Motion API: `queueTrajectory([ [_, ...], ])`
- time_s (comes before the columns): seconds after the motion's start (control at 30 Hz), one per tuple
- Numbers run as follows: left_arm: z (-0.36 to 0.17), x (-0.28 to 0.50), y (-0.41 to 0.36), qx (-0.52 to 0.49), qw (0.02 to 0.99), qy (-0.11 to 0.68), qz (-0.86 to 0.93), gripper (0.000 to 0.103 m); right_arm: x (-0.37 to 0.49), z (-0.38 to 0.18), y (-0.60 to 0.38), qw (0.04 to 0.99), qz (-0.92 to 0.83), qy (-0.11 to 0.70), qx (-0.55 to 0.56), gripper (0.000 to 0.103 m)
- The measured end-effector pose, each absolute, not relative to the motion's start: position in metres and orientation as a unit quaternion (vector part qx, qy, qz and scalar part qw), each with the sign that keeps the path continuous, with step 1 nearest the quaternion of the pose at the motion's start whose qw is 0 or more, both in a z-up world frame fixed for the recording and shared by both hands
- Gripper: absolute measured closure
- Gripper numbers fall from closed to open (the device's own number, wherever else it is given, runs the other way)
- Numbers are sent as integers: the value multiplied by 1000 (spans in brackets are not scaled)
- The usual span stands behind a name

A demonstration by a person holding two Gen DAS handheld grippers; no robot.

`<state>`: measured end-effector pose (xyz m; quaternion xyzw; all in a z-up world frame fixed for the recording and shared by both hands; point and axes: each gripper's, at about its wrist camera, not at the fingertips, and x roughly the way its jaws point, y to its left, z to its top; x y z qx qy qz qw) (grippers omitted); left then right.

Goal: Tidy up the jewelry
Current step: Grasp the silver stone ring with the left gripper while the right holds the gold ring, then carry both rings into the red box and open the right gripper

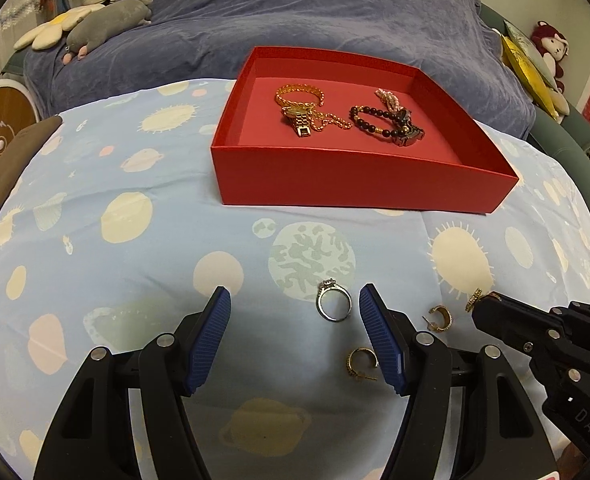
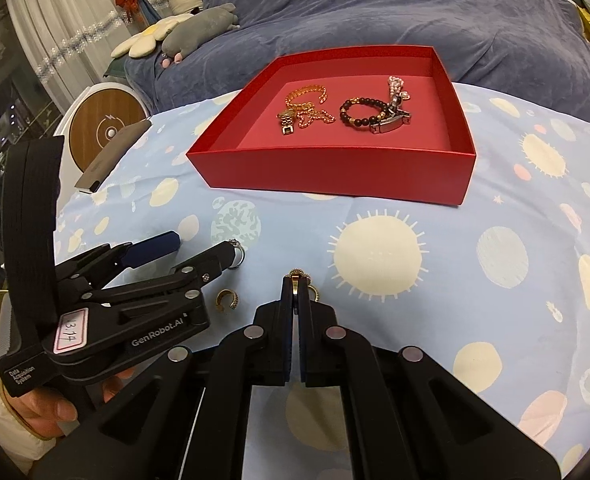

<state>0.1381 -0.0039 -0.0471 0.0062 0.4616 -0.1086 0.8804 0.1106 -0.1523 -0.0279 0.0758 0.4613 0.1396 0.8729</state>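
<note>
**Jewelry lot on planet-print cloth, with red tray**

Item 1. Gold ring (image 2: 296, 275), thin band with a beaded or stone-set edge. Pinched between the tips of the right gripper (image 2: 295, 280), whose jaws are clamped tight on it; only the top arc and a sliver of band show above and between the pads. In the left wrist view it sticks out at the tip of the right gripper, right of the earrings.

Item 2. Silver ring (image 1: 333, 301), plain band with a raised clear-stone setting at top. Lies flat on the cloth (image 1: 135, 248), between the spread blue pads (image 1: 209, 338) of the left gripper (image 1: 295, 300), nearer the right-hand pad. Left jaws stand wide apart, touching nothing.

Item 3. Two gold hoop earrings, open C-shape with posts. The first earring (image 1: 439, 318) rests on the cloth between the two grippers; the second earring (image 1: 362, 362) lies just beside the left gripper's right-hand pad, close to the camera.

Item 4. Red tray (image 1: 359, 182), shallow, open, rectangular, well beyond both grippers. Contents: a gold chain bracelet (image 1: 299, 98) with a gold watch band (image 1: 299, 122) at left; a dark bead bracelet (image 1: 369, 118), a metal clasp piece (image 1: 409, 134) and a pale pink bead strand (image 1: 389, 98) at right.
</note>
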Motion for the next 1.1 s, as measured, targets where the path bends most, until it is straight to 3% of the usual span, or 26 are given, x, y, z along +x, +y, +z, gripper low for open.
queueTrajectory([
  [0.3, -55, 140, -17, 42, 888, 446, -103, 55, 110, -29, -163, 873, 131, 462, 81, 102],
  [0.47, -55, 138, -21, 56, 891, 437, -108, 77, 109, -29, -167, 873, 127, 463, 82, 102],
  [0.63, -54, 138, -18, 49, 890, 440, -113, 88, 109, -28, -168, 875, 127, 461, 84, 102],
  [0.7, -52, 139, -15, 38, 888, 443, -120, 99, 109, -27, -168, 875, 128, 459, 83, 102],
  [1.1, -45, 132, -5, -3, 880, 453, -146, 100, 109, -23, -169, 877, 130, 455, 87, 102],
])
